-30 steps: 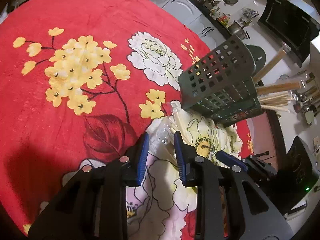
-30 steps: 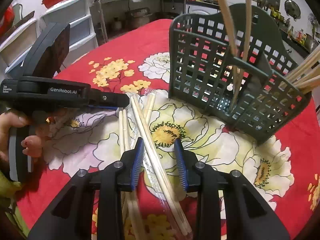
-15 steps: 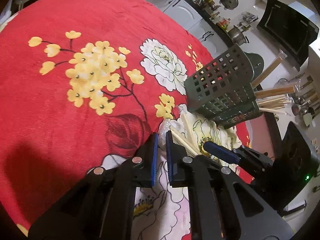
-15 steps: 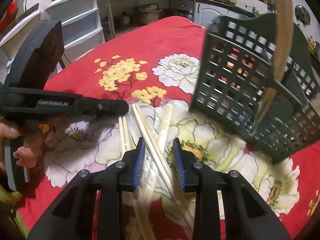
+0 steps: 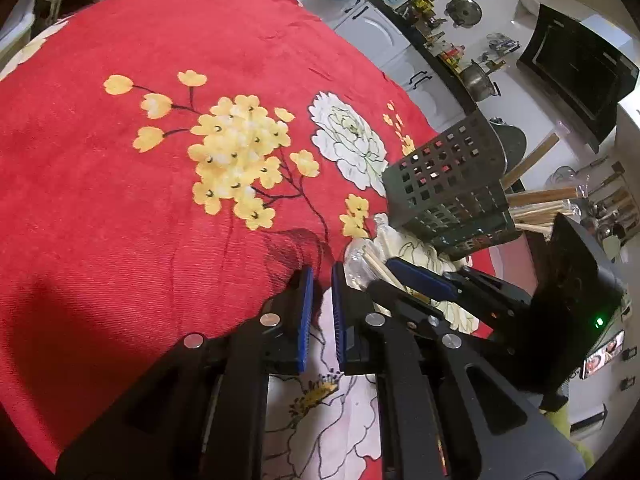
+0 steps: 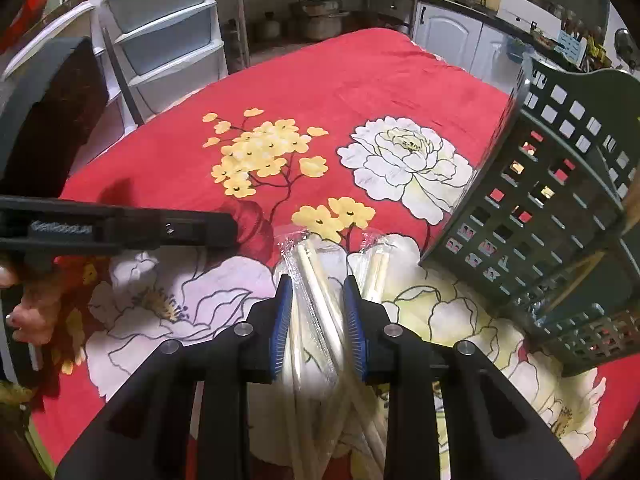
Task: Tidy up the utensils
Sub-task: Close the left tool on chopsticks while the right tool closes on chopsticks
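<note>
Nearest the right wrist camera, the right gripper (image 6: 316, 312) pointed steeply down over a bundle of plastic-wrapped chopsticks (image 6: 320, 300) lying on the red flowered cloth (image 6: 320, 80) that covered the desk. Its blue-padded fingers (image 6: 280, 320) were closing with the chopsticks between them; the pads did not clearly press on the wrapping.

To the left in that view, the left gripper (image 5: 319, 312) hovered low over the cloth beside the bundle, its fingers (image 5: 305, 320) pressed nearly together with nothing between them. A hand (image 6: 36, 312) gripped its handle.

Just beyond the chopsticks, to the right, a dark green perforated utensil basket (image 6: 560, 220) stood tilted on the cloth, with wooden utensils (image 5: 536, 200) sticking out of it. Farther back were white plastic drawers (image 6: 168, 28) and kitchen cabinets (image 6: 448, 36).
</note>
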A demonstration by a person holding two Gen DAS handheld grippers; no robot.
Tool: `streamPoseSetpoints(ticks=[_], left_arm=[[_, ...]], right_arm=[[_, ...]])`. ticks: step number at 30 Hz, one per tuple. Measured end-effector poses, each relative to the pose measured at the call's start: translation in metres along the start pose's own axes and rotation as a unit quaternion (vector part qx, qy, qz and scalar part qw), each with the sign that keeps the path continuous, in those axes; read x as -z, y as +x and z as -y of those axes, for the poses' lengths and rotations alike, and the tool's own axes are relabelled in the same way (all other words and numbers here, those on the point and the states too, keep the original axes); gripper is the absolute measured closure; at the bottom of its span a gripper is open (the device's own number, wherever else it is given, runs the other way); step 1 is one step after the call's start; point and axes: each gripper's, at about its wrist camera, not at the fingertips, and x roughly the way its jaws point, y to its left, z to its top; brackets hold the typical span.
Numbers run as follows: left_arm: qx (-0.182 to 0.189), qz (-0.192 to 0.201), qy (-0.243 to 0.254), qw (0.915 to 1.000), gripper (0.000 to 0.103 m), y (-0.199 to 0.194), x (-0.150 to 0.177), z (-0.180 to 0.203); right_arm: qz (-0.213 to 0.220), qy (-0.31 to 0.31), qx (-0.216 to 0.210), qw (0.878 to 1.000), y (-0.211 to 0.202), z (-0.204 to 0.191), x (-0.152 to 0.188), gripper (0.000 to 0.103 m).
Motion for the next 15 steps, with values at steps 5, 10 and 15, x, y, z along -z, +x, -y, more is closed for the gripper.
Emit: streamPoseSetpoints(ticks=[5,10,15], left_arm=[[0.007,-0.006,0.001,1.0000,0.080,0.004,-0.001,0.006],[0.007,-0.016,0.011,0.9998,0.072,0.015,-0.004,0.018],[-0.008,-0.034,0.025,0.9991,0.072,0.034,-0.009,0.031]], right_arm=[[0.011,0.017,-0.006,1.000,-0.004,0.007,-0.003,0.092],[0.048,0.028,-0.003,0.998,-0.038,0.014,0.004,0.092],[0.083,0.034,0.005,0.996,-0.073,0.022,0.017,0.092]])
